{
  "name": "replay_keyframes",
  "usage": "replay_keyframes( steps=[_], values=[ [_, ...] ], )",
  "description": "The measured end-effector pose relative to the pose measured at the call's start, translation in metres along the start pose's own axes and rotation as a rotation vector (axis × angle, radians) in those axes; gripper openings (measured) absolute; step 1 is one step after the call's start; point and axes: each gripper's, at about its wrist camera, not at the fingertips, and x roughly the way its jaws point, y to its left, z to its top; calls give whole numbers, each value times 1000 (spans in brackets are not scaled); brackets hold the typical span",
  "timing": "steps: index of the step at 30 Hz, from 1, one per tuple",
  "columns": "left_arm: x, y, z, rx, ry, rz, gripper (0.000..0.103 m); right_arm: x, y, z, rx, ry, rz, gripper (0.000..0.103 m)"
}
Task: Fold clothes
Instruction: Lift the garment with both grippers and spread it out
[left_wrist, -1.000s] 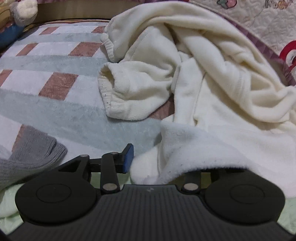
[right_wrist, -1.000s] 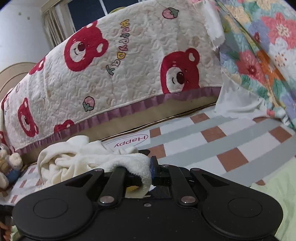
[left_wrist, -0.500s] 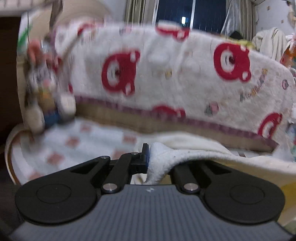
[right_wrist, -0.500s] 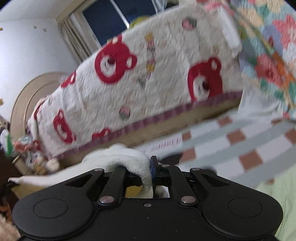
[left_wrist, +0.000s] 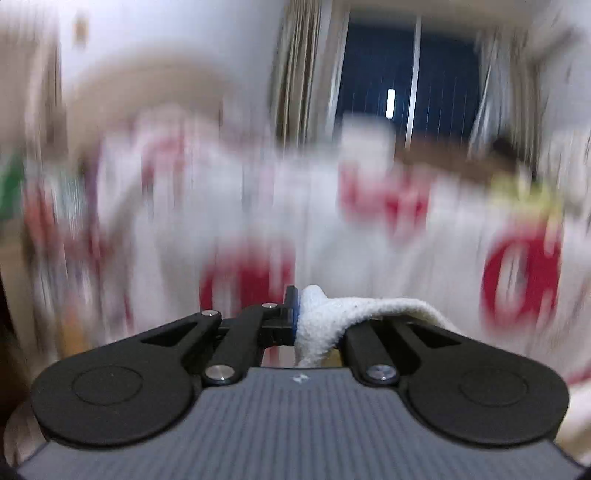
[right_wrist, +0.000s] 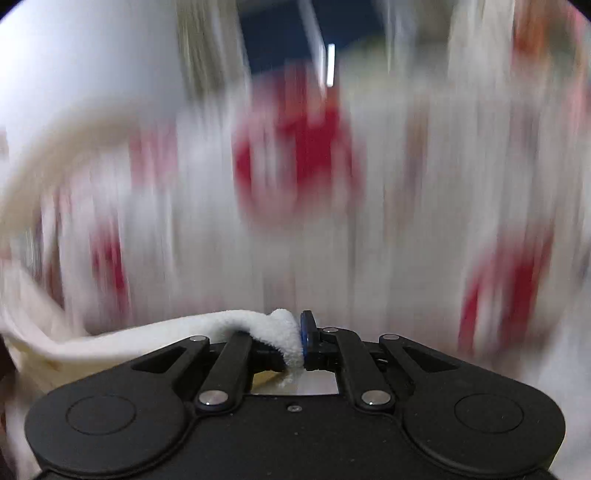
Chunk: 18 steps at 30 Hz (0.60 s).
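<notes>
A cream fleece garment (left_wrist: 369, 310) is pinched in my left gripper (left_wrist: 297, 314), which is shut on a fold of it; the cloth trails off to the right over the right finger. In the right wrist view the same cream garment (right_wrist: 207, 332) is clamped in my right gripper (right_wrist: 301, 339), shut on its edge, and it runs away to the left and hangs down at the frame's left side. Both grippers point about level, high above the bed. The rest of the garment is out of sight below.
Behind both grippers stands a white quilt with red bear prints (left_wrist: 406, 229), heavily blurred (right_wrist: 295, 155). Above it are a dark window with curtains (left_wrist: 406, 74) and a white wall (right_wrist: 92, 55). A rounded beige headboard (left_wrist: 147, 85) shows at the left.
Both grippers have risen fast from the bed, lifting the cream garment. The views swung from the striped bed cover up to the bear quilt and window. Both grips stayed shut.
</notes>
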Motion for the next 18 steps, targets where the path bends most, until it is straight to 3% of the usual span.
replay_keyframes(
  steps=[2, 4, 6, 8, 11, 15, 18],
  values=[
    [-43, -6, 49, 18, -136, -35, 4, -43, 9, 72, 24, -208, 7, 7],
    [-87, -10, 71, 40, -201, -81, 4, -81, 20, 94, 18, -328, 2, 7],
    [-123, 0, 60, 32, -195, -119, 4, -118, 32, 104, -38, -426, -21, 8],
    [-145, 19, 26, -7, -121, -149, 5, -139, 24, 90, 0, -381, 18, 8],
    [-162, 48, -58, -28, 48, -142, 5, -153, 5, 36, 34, -264, 29, 9],
    [-162, 65, -217, 109, 388, -25, 5, -150, -16, -92, 50, 84, -17, 11],
    [-158, 81, -312, 103, 638, -29, 5, -142, -30, -197, 62, 354, -88, 9]
  ],
)
